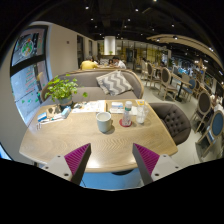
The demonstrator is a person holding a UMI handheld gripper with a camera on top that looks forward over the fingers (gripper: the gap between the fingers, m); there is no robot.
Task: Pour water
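Observation:
A grey-white cup (104, 122) stands near the middle of a round wooden table (60, 145). To its right stand a small bottle with a red label (127, 115) and a clear glass (140, 116). My gripper (112, 160) is held above the table's near edge, well short of the cup. Its two fingers with magenta pads (76, 158) are spread wide apart with nothing between them.
A potted green plant (62, 91) and a book or tablet (52, 116) sit on the table's left side, and a white box (118, 105) lies behind the cup. A grey armchair (175, 122) stands to the right, and a sofa with a patterned cushion (114, 83) stands behind.

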